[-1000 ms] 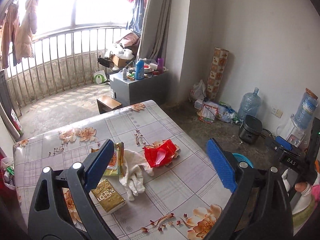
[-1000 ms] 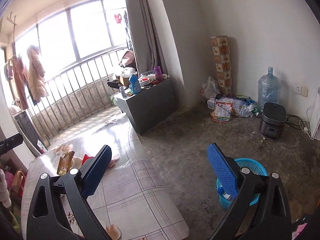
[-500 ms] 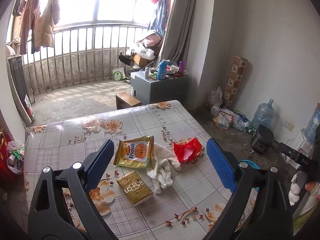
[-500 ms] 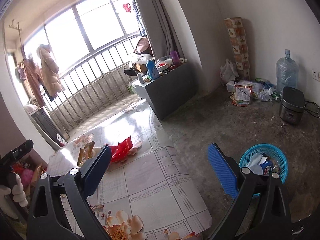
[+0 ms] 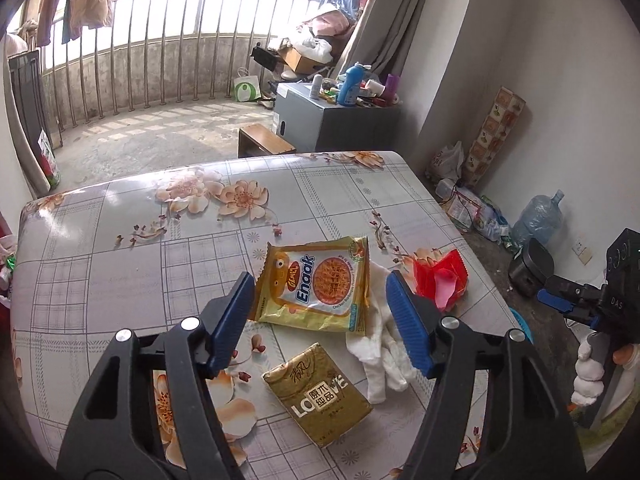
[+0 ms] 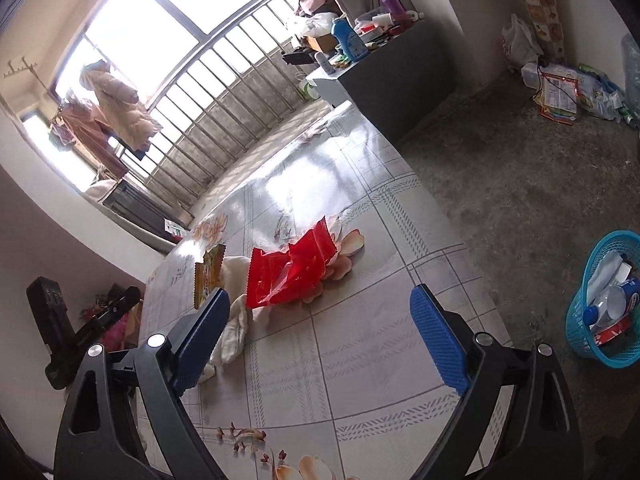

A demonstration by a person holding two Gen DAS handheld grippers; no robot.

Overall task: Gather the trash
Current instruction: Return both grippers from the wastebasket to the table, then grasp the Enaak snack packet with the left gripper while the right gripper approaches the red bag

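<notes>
— Where does the trash lie?
— On the floral table (image 5: 120, 248): a yellow Enaak snack wrapper (image 5: 316, 284), a gold tissue pack (image 5: 320, 394) nearer, a white glove (image 5: 380, 360) to their right, a red wrapper (image 5: 438, 282) beyond it.
— The left gripper (image 5: 320, 312)?
— Above the snack wrapper, jaws just narrowing, partly open, gripping nothing.
— The right gripper (image 6: 320, 328)?
— Wide, closing slightly, empty, near the red wrapper. A blue basket (image 6: 580, 320) stands on the floor, right.

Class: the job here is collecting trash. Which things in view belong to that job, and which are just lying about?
Belongs:
yellow snack wrapper
red wrapper
blue basket

Lying about:
white glove
gold tissue pack
water jug
</notes>
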